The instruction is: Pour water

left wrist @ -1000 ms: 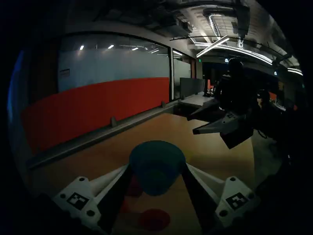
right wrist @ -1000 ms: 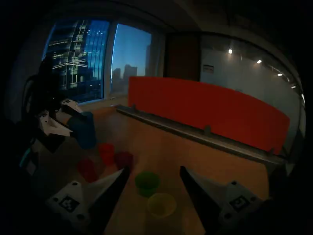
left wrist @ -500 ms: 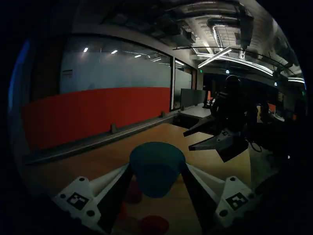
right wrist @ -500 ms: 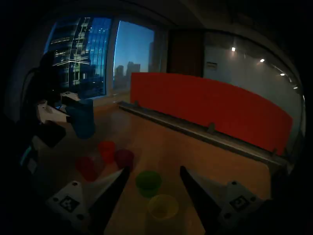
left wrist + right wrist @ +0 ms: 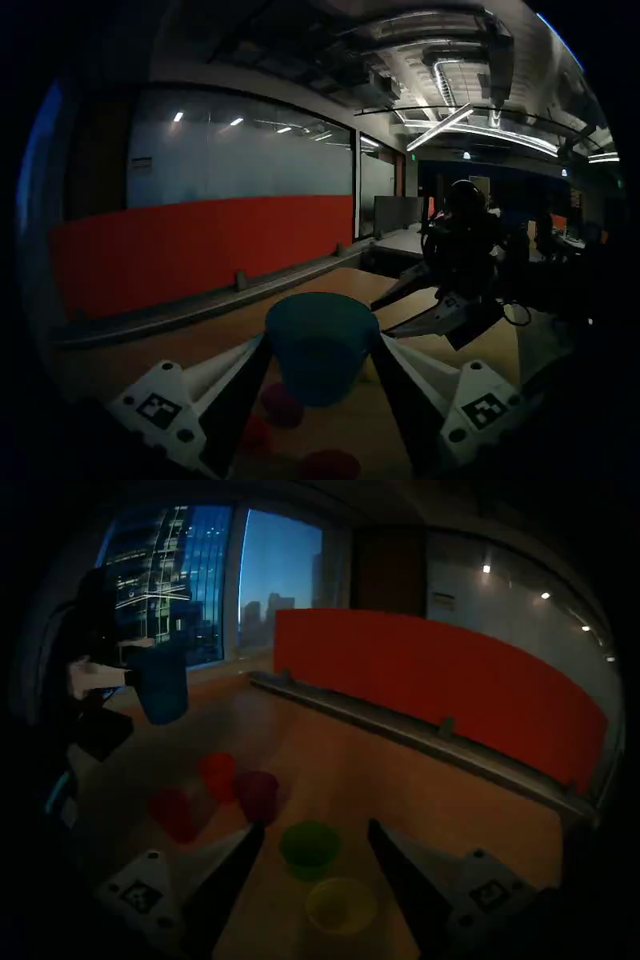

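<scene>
Left gripper (image 5: pixel 320 340) pinches the blue cup (image 5: pixel 322 356) high above the surface (image 5: pixel 360 776); right gripper (image 5: pixel 314 824) hangs spread, empty. Next likely: tilt over the green cup (image 5: pixel 309 848).

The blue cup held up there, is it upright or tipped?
Upright: the blue cup shows its rim on top and level, clamped between the fingers of the left gripper.

The green cup (image 5: pixel 309 848), yellow cup (image 5: pixel 342 906), purple cup (image 5: pixel 258 795), far red cup (image 5: pixel 218 774) and near red cup (image 5: pixel 170 814) crowd the table (image 5: pixel 416 800), with bare wood open toward the red partition (image 5: pixel 448 680)
</scene>
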